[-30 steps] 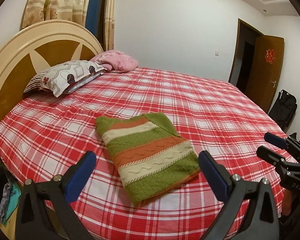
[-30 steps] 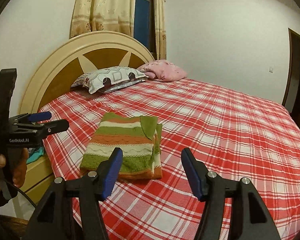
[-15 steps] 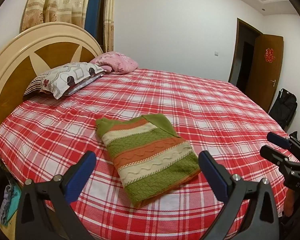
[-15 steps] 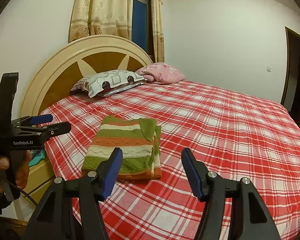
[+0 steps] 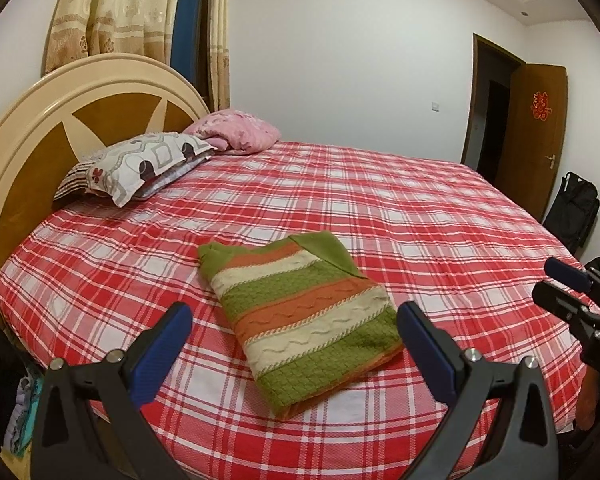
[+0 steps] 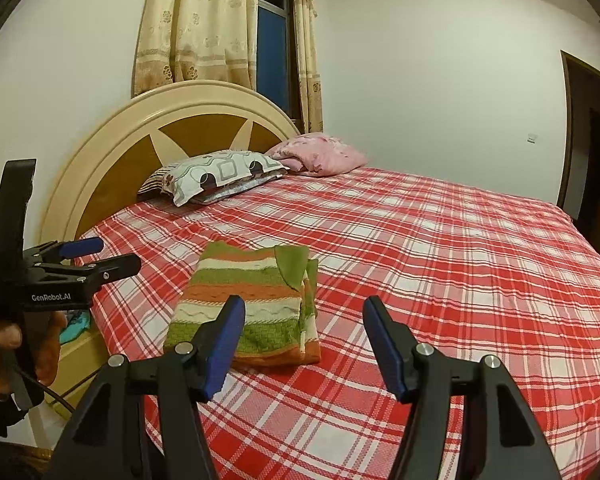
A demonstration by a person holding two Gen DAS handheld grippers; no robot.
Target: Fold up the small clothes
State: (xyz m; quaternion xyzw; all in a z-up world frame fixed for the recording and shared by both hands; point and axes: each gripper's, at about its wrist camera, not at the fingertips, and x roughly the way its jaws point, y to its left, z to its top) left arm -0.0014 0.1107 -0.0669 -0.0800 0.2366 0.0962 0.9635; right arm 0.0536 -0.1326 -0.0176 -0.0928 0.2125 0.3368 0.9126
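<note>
The striped knit sweater (image 5: 302, 316) lies folded into a compact rectangle on the red plaid bed (image 5: 420, 216), near the edge closest to the person, its orange, cream and green bands facing up and one green flap turned over at the far corner. It reads as a finished fold, set where both tools can reach it without stretching across the mattress. The left claw (image 5: 294, 346) hangs above the near end of the sweater with its blue pads spread wide, pinching nothing. The right claw (image 6: 302, 340) is likewise spread and empty, just off the sweater's near right corner, clear of the cloth. Both seem drawn back so as not to disturb the fold. No basket or box for folded clothes shows. A patterned pillow (image 5: 148, 164) and a pink pillow (image 5: 236, 130) sit by the headboard (image 5: 60, 120), well apart from the work.
</note>
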